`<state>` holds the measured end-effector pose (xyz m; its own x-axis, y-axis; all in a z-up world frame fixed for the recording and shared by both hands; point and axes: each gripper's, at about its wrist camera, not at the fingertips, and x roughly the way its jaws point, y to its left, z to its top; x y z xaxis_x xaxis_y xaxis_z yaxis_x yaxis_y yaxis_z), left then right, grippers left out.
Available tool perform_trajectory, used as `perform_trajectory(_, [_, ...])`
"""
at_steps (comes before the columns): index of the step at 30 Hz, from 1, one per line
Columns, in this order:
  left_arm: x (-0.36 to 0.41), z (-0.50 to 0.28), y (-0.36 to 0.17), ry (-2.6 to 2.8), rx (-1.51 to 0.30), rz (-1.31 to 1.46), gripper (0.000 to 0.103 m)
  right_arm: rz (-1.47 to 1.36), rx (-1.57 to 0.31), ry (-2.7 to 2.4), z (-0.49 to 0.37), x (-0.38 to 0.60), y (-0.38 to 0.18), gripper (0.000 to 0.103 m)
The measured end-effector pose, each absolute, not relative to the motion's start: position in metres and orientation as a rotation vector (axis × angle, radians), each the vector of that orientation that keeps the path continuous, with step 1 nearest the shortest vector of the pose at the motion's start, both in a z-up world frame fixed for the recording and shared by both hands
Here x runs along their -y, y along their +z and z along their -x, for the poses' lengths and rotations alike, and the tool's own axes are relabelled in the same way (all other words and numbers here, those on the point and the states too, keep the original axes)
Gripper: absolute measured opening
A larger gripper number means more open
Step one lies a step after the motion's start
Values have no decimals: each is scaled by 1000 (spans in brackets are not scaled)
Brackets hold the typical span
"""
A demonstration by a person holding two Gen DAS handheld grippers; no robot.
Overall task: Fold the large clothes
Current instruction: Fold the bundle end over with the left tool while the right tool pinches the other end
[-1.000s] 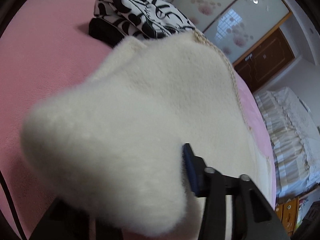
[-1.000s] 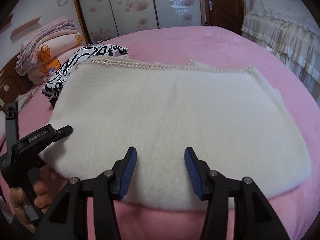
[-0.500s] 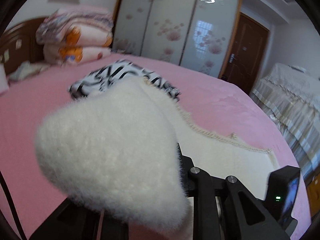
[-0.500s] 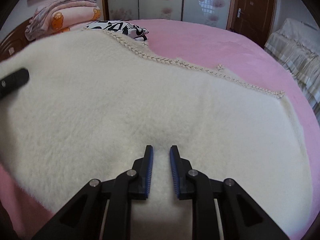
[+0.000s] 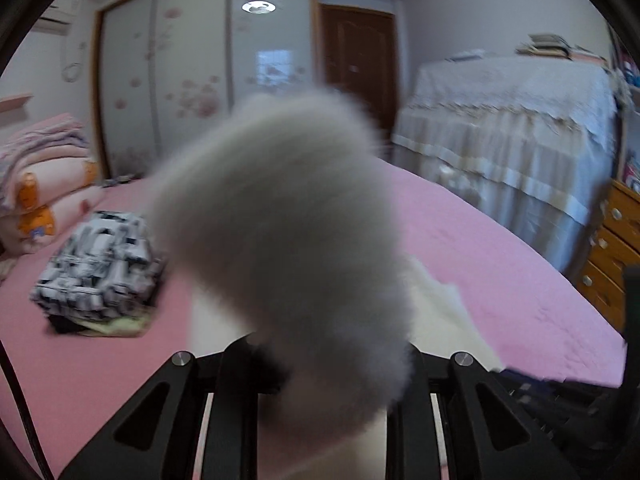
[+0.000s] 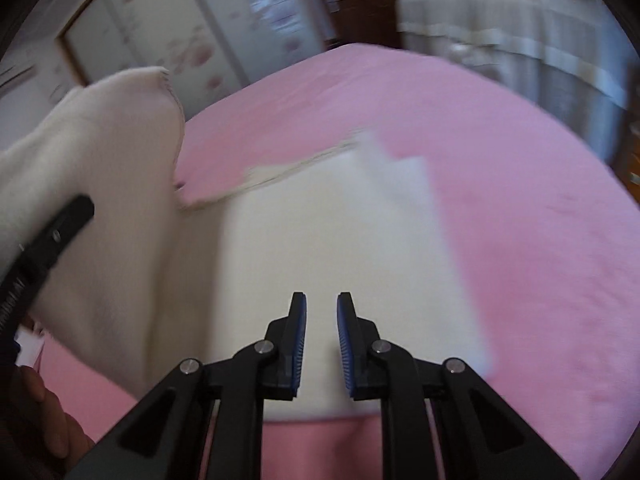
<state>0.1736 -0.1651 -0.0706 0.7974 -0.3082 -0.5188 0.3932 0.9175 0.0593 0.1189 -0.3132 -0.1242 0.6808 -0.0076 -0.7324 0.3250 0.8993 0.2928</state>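
Fluffy white garment lifted over the pink bed

The left gripper is clamped on a bunch of the fluffy white garment. The right gripper has just been closing, pinching its near edge above the pink bed. A flowered wardrobe stands behind.

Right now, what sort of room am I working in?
A home bedroom, most likely. You're working over a bed with a pink cover, sliding wardrobe doors with flower prints fill the far wall, and folded bedding is stacked at the headboard end.
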Motion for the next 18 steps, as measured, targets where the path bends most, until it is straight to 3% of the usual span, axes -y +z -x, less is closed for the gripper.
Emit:
perform_trajectory(5, [225, -172, -143, -505, -730, -275, 19, -439, -831, -347, -84, 373, -138, 16])
perform_trajectory(8, [234, -162, -160, -486, -711, -362, 22, -457, -853, -372, -75, 386, -148, 16])
perform_trajectory(10, [229, -166, -152, -528, -742, -337, 37, -462, -866, -356, -77, 383, -152, 16])
perform_trajectory(12, [222, -169, -137, -597, -787, -284, 64, -462, -879, -333, -78, 380, -154, 16])
perform_trajectory(15, [214, -154, -110, -613, -767, -274, 81, -456, -870, -314, -85, 371, -150, 16])
perform_trajectory(18, [196, -138, -88, -620, -757, -242, 84, -465, -844, -289, -85, 371, -138, 16])
